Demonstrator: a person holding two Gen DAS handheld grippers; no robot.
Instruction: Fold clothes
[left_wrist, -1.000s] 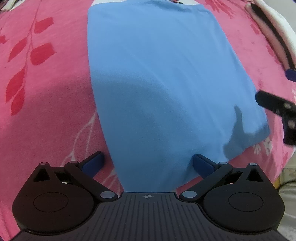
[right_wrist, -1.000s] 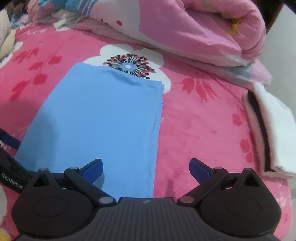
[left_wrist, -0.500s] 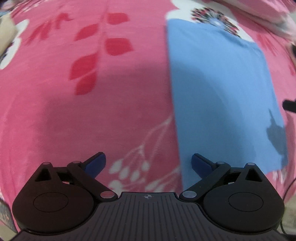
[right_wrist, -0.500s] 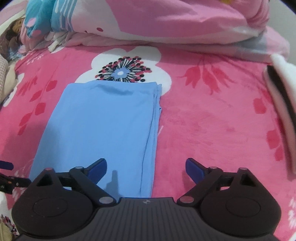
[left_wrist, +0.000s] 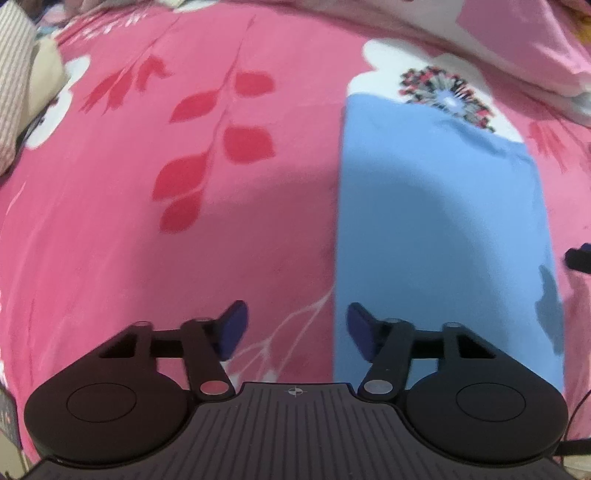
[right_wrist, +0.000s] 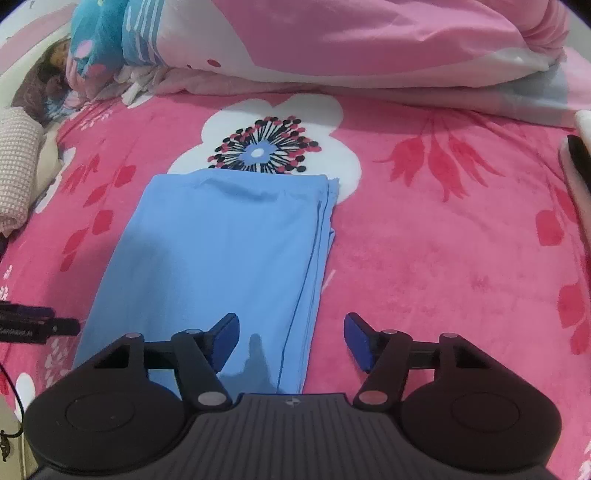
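Blue garment (right_wrist: 221, 258) lies folded into a long strip on the pink bed cover (left_wrist: 147, 240), near end toward me. My left tool (left_wrist: 293, 330) straddles the garment's left edge, jaws closing, nothing pinched yet. Right tool (right_wrist: 291, 341) straddles its right edge, also closing, empty. Risk: either bites only the top layer or bed cover, skewing the fold.

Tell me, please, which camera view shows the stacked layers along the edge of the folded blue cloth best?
The right wrist view. There the folded blue cloth lies nearly centred and sharp, with its layered right edge clearly visible. The left wrist view shows the cloth off to the right and blurred, so no layers can be told.
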